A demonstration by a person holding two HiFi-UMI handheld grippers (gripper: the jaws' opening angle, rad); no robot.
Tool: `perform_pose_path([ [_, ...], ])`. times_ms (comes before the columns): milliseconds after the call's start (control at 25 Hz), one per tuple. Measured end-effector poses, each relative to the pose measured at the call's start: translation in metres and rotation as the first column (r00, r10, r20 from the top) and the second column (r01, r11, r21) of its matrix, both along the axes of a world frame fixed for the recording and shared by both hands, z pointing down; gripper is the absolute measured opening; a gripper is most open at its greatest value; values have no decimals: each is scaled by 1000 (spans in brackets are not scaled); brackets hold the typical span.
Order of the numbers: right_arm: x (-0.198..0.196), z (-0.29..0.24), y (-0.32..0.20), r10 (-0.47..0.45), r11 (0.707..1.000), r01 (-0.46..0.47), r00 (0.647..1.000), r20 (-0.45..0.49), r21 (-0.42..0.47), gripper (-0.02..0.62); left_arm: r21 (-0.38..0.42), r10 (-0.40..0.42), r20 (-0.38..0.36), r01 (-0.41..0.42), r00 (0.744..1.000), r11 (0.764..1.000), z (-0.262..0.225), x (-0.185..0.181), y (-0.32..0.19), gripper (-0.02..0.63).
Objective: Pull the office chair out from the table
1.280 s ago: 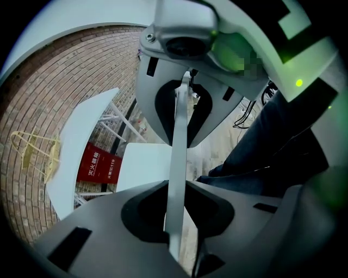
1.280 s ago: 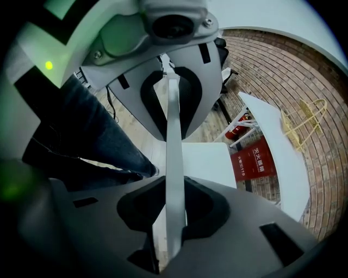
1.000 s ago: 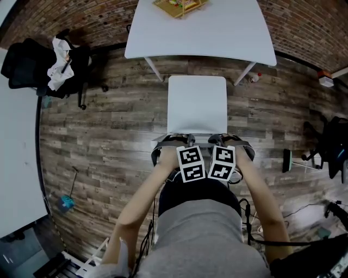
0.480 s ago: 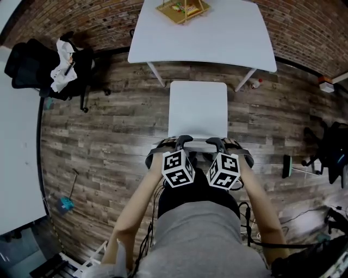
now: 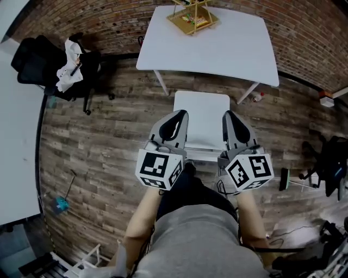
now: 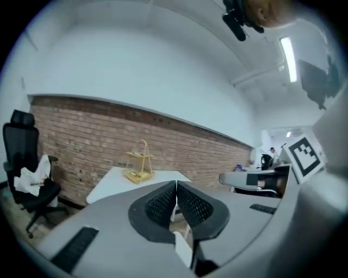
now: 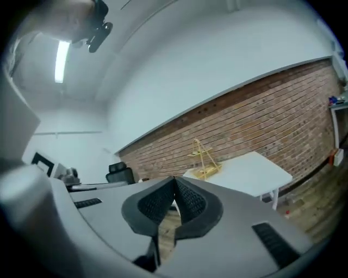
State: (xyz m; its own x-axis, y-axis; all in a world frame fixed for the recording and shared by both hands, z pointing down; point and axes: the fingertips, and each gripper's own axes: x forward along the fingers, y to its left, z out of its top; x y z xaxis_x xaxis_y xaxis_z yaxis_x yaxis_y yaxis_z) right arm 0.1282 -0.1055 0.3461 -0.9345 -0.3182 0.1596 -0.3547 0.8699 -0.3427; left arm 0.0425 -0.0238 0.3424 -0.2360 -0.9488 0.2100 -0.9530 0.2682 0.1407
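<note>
While hovering side by side above the near edge of the white chair [image 5: 202, 117], gripping nothing.
Left tool [image 5: 181, 115]: jaws pressing flat together, empty.
Right tool [image 5: 228, 115]: likewise sitting closed on air (mesh pads meeting, nothing between).
Chair: standing on the plank floor [image 5: 109, 136], clear of the counter [image 5: 217, 49], seat lying just short of its front legs. Probably reading as already drawn out, hence needing no hold.
Counter: carrying a yellow wire rack [image 5: 193, 16] near its far edge.

chair [image 5: 201, 117] base hidden, rack [image 5: 191, 19] top cropped
</note>
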Motion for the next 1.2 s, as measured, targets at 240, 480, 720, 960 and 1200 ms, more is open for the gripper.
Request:
perform_pose_path([
  [240,-2,-7,3,101,992,-99,995,-24,72,14,-11,-143,165,147,976,989,-11,4,-3,16],
  [480,1,-8,-2,118,991,-116,993,-32,68,14,-22,-144,146,149,979,989,-9,9,-7,15],
  [720,1,-3,2,108,994,-106,993,-39,39,14,-40,-142,167,150,976,988,-10,11,-6,15],
  [960,8,0,8,105,994,-104,993,-46,38,14,-40,-143,171,151,975,988,-11,16,-2,15],
  [1200,20,-2,9,111,993,-109,993,-38,50,14,-43,-149,199,161,969,986,-11,24,1,15],
])
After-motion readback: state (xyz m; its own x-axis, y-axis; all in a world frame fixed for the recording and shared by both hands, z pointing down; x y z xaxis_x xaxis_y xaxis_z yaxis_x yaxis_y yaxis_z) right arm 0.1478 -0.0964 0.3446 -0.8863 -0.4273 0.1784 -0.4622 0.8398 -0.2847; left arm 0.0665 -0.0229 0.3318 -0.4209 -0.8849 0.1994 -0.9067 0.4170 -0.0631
